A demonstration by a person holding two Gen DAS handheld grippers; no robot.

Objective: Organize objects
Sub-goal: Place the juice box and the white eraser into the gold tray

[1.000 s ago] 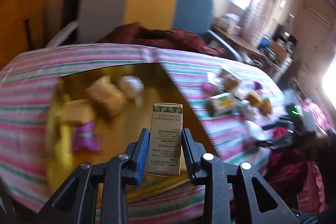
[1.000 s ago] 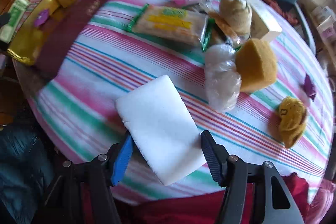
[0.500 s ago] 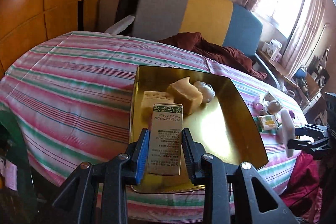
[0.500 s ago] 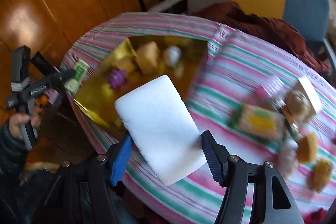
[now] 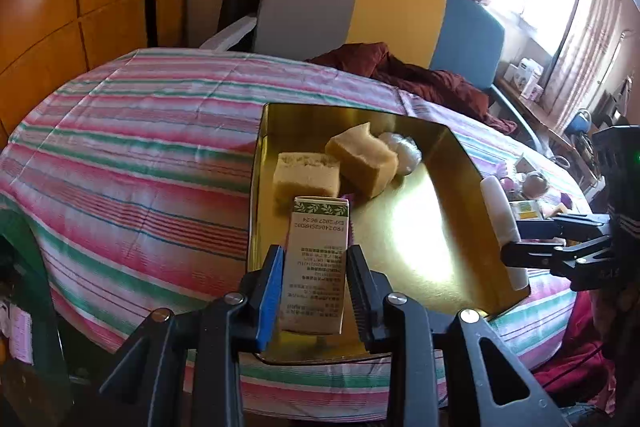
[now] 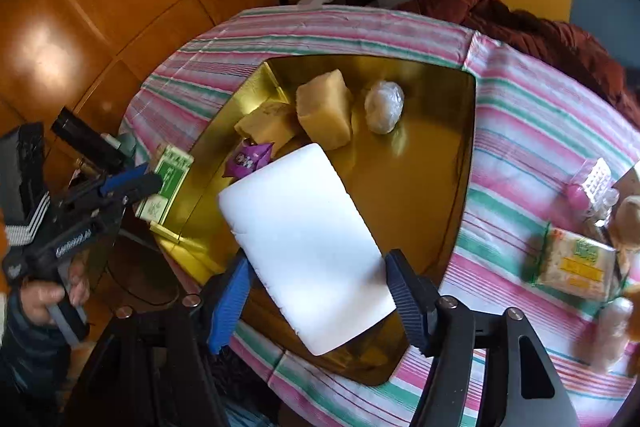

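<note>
My left gripper [image 5: 315,251] holds a small green-and-cream carton [image 5: 318,267] upright over the near edge of the gold tray [image 5: 256,187]. Its jaws are starting to open, and the pads still flank the carton closely. From the right wrist that left gripper [image 6: 148,183] and carton [image 6: 168,183] sit at the tray's left rim. My right gripper [image 6: 316,259] carries a white foam slab [image 6: 304,239] above the tray [image 6: 472,147]. Its jaws are opening with the slab still between them. The left wrist shows the slab [image 5: 500,215] edge-on by the tray's right wall.
Two yellow sponge blocks [image 5: 306,175] [image 5: 364,163], a white wrapped ball [image 5: 402,153] and a purple packet [image 6: 248,159] lie in the tray. A biscuit packet [image 6: 576,263] and small items lie on the striped cloth to the right. Behind stands a chair [image 5: 360,3] with a dark red cloth [image 5: 400,71].
The right gripper swung with the slab from the cluttered side of the table to above the tray. The left gripper settled at the tray's near edge. Both pairs of jaws stand slightly wider.
</note>
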